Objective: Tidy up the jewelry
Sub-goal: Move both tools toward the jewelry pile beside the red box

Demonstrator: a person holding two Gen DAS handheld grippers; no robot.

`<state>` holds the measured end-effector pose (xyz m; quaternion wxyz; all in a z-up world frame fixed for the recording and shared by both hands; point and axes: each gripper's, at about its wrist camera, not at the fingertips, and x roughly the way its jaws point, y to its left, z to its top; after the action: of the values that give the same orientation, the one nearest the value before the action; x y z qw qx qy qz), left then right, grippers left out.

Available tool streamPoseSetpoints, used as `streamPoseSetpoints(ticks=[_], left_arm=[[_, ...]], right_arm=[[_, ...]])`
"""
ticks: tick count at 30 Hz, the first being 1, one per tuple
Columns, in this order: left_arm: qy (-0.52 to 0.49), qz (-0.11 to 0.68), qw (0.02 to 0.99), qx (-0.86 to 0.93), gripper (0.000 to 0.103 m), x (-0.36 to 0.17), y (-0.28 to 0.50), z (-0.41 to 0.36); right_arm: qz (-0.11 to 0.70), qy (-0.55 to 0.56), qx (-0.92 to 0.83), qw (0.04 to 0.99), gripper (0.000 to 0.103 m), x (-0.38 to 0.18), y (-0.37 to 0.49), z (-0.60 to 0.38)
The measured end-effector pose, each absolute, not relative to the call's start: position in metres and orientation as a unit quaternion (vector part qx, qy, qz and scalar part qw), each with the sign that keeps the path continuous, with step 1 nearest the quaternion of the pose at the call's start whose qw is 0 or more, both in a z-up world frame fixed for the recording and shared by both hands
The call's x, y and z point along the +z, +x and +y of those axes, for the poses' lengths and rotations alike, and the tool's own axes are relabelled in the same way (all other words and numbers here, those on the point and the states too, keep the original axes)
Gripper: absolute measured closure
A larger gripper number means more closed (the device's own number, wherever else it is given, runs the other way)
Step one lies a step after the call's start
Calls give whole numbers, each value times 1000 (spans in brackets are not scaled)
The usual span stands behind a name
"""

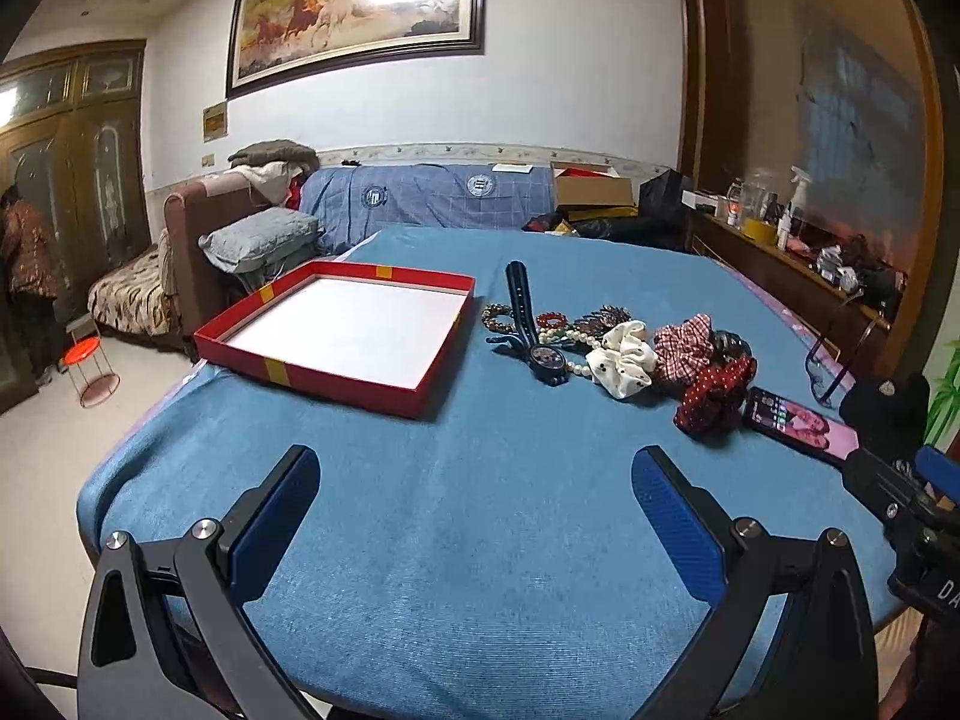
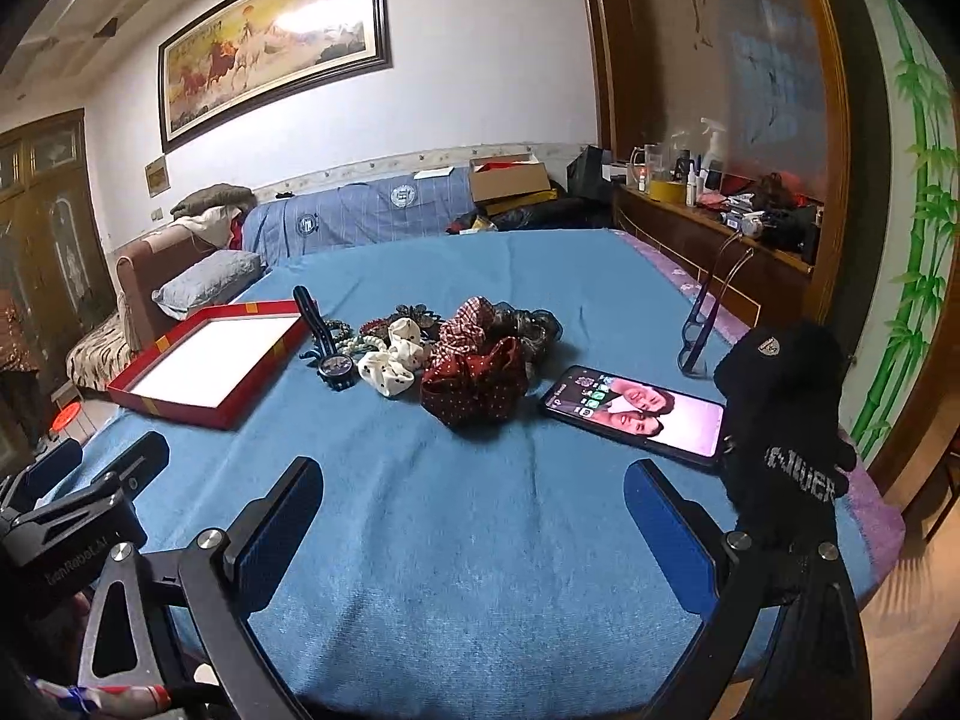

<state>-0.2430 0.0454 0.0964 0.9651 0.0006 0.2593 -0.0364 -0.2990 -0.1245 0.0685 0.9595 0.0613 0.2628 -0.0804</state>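
Observation:
A shallow red box with a white floor lies on the blue cloth, nothing inside it. To its right sits a heap of accessories: a dark wristwatch, bead bracelets, a pearl string, a white scrunchie, a checked scrunchie and a dark red dotted scrunchie. My left gripper hovers open near the front edge, short of the box and heap. My right gripper is open too, just before the red scrunchie.
A lit phone lies right of the heap, a black cap beside it, and spectacles stand behind. The blue-covered table drops off at left, with a sofa behind it. A person stands far left.

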Motion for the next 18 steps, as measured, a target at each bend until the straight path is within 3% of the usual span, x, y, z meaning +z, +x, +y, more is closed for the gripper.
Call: streamPoseSetpoints(ticks=[18], left_arm=[[7, 308, 951, -38, 0, 51, -205, 45]], right_arm=[[304, 38, -102, 946, 1, 30, -268, -124]])
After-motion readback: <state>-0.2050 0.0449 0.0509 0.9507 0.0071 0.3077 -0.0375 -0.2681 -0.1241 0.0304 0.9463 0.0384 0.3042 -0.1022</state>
